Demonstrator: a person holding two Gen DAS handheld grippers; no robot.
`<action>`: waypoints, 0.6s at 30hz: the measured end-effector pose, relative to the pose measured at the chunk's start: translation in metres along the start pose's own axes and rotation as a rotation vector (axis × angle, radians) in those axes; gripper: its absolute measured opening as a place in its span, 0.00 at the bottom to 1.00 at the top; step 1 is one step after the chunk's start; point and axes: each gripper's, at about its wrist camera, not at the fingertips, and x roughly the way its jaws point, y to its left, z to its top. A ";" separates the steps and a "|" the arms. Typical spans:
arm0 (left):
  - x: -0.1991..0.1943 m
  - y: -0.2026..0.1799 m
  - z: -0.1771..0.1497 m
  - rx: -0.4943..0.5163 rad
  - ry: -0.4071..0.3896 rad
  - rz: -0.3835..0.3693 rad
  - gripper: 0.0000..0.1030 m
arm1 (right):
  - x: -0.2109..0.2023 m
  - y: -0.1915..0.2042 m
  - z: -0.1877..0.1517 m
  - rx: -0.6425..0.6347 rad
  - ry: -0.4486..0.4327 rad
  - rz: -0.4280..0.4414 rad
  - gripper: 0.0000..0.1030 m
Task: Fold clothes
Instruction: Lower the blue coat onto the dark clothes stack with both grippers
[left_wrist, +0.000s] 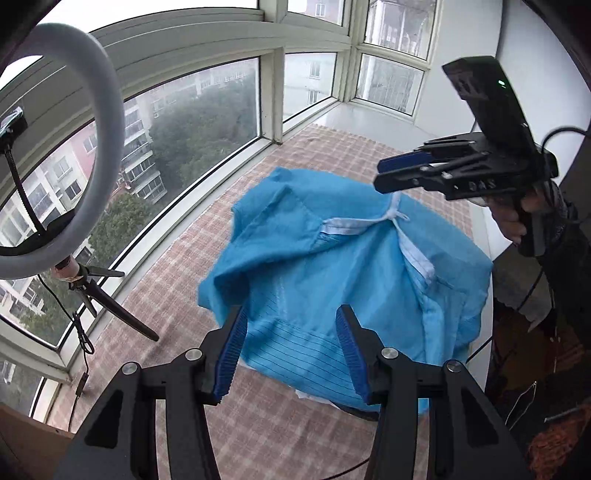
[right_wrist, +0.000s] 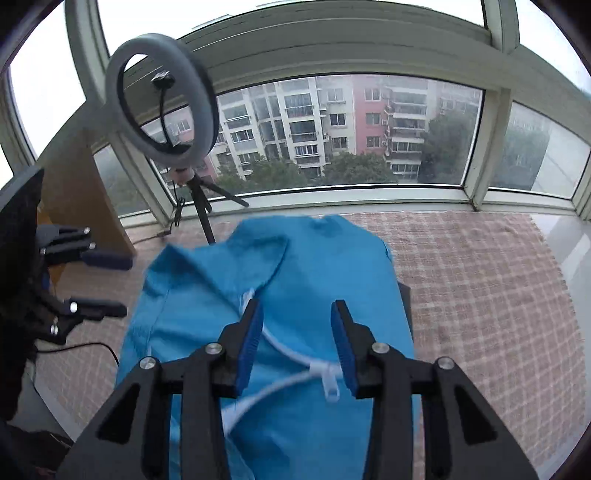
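A blue garment (left_wrist: 332, 266) with a white zipper strip (left_wrist: 373, 221) lies crumpled on a checked cloth (left_wrist: 177, 295). It also shows in the right wrist view (right_wrist: 303, 280), with its white zipper pull (right_wrist: 330, 386) between my right fingers. My left gripper (left_wrist: 291, 328) is open and empty, just above the garment's near striped edge. My right gripper (right_wrist: 297, 325) is open and empty above the garment's middle. It shows in the left wrist view (left_wrist: 388, 173) over the garment's far side. The left gripper appears at the left of the right wrist view (right_wrist: 122, 284), beside the garment.
A ring light (left_wrist: 92, 147) on a tripod stands at the left by the window, also in the right wrist view (right_wrist: 162, 99). A cable (left_wrist: 83, 339) runs along the sill. A wooden board (right_wrist: 81, 199) leans at the left. A white ledge (right_wrist: 569, 251) borders the cloth at the right.
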 end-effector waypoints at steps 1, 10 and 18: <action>0.003 -0.007 -0.003 0.008 0.005 -0.003 0.47 | -0.009 0.006 -0.017 -0.007 -0.009 -0.034 0.38; 0.028 -0.021 -0.027 -0.027 0.054 0.102 0.49 | -0.020 0.013 -0.116 0.079 0.112 -0.105 0.38; -0.066 -0.039 -0.072 -0.122 -0.098 0.238 0.53 | -0.081 0.040 -0.149 0.164 -0.006 -0.139 0.58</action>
